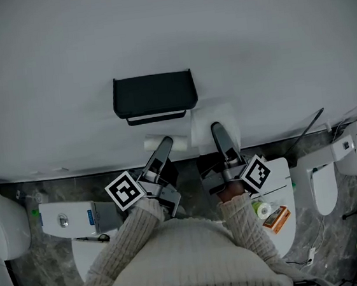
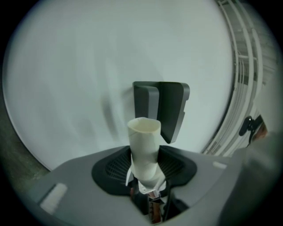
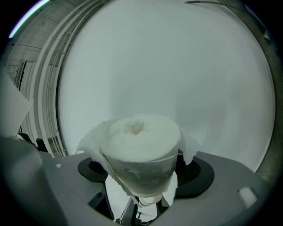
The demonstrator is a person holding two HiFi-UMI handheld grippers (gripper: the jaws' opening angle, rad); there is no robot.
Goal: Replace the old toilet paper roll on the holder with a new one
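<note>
The black toilet paper holder (image 1: 154, 96) hangs on the white wall with its bar bare; it also shows ahead in the left gripper view as the black holder (image 2: 161, 108). My left gripper (image 1: 162, 149) is shut on an empty cardboard tube (image 1: 156, 142), just below the holder's left half. The tube (image 2: 144, 148) stands up out of the left gripper (image 2: 148, 187). My right gripper (image 1: 219, 134) is shut on a full white toilet paper roll (image 1: 211, 122), below the holder's right end. In the right gripper view the roll (image 3: 139, 152) fills the right gripper (image 3: 143, 196), a loose sheet hanging off it.
White toilets stand at the far left (image 1: 5, 223) and far right (image 1: 351, 148). A white cistern (image 1: 68, 217) lies low at the left. Close below my right arm there is an orange box (image 1: 277, 219). The floor (image 1: 27, 278) is dark marble.
</note>
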